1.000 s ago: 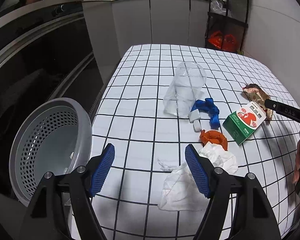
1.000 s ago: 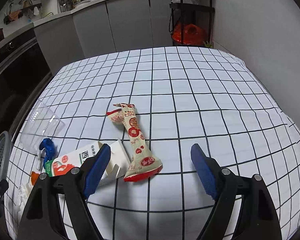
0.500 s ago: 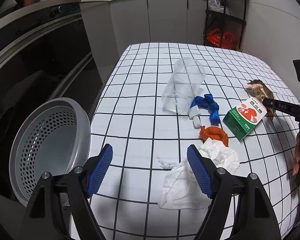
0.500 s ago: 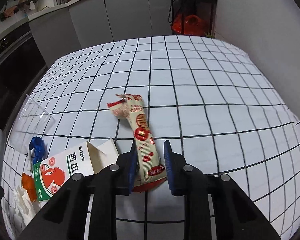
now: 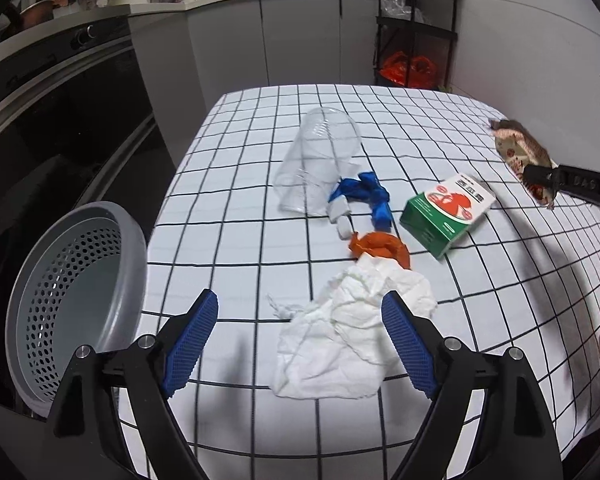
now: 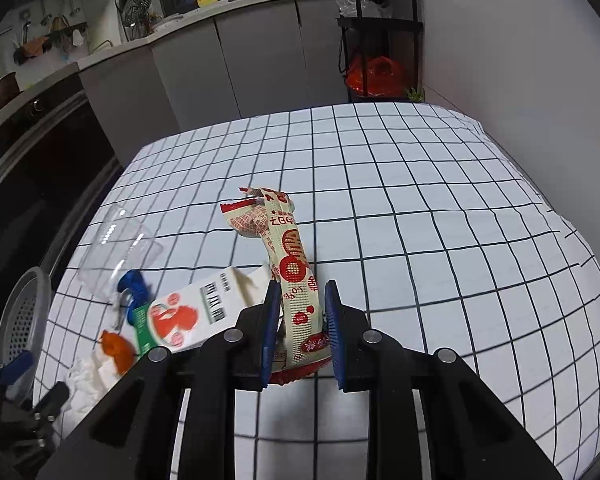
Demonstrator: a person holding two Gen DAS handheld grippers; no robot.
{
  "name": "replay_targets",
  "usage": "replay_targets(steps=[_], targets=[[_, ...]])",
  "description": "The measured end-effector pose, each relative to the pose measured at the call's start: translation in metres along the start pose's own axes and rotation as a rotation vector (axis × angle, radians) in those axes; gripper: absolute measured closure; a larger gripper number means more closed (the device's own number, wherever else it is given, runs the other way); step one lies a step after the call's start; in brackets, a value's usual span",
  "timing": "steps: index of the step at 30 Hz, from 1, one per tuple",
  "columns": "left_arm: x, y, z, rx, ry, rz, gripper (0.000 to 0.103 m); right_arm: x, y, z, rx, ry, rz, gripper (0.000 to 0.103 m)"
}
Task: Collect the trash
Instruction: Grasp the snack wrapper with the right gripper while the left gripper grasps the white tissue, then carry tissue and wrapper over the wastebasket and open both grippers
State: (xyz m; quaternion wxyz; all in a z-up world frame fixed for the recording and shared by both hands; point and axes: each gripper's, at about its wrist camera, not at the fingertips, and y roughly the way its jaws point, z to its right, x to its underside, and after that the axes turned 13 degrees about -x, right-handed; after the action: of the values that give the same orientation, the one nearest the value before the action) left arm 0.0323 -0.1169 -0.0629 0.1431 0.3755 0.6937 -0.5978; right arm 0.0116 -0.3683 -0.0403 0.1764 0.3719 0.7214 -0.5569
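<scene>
**Right gripper lifts the snack wrapper off the cloth**

Half a second ago the snack wrapper (image 6: 290,280) lay flat on the checked tablecloth (image 6: 440,208); now its near end sits clamped between the blue pads of the right gripper (image 6: 302,328) and the wrapper has tilted up. Its long axis runs from 6 o'clock toward 12, torn end farthest from the camera.

The left gripper (image 5: 300,344) has stayed spread wide, holding nothing, over one crumpled white tissue (image 5: 348,336). Beyond the tissue, toward 12 o'clock, lie one orange scrap (image 5: 382,246), one blue scrap (image 5: 374,200) and one clear plastic cup (image 5: 320,160) on its side. One green-and-white carton (image 5: 448,208) lies at 2 o'clock. One grey perforated basket (image 5: 72,300) stands at 9 o'clock, beside the table edge.
</scene>
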Motion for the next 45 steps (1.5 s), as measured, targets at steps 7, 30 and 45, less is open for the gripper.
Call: replay_targets(steps=[7,30,45], targets=[[0.004,0.019,0.012,0.013,0.006,-0.063,0.016,0.020,-0.033,-0.025,-0.074,0.005,0.023,0.081],[0.009,0.004,0.007,0.065,0.000,-0.048,0.095,0.029,-0.043,-0.048,-0.134,-0.042,0.028,0.081],[-0.014,-0.041,-0.125,-0.129,-0.123,0.051,0.095,0.037,-0.025,-0.126,-0.207,-0.168,-0.010,0.081]])
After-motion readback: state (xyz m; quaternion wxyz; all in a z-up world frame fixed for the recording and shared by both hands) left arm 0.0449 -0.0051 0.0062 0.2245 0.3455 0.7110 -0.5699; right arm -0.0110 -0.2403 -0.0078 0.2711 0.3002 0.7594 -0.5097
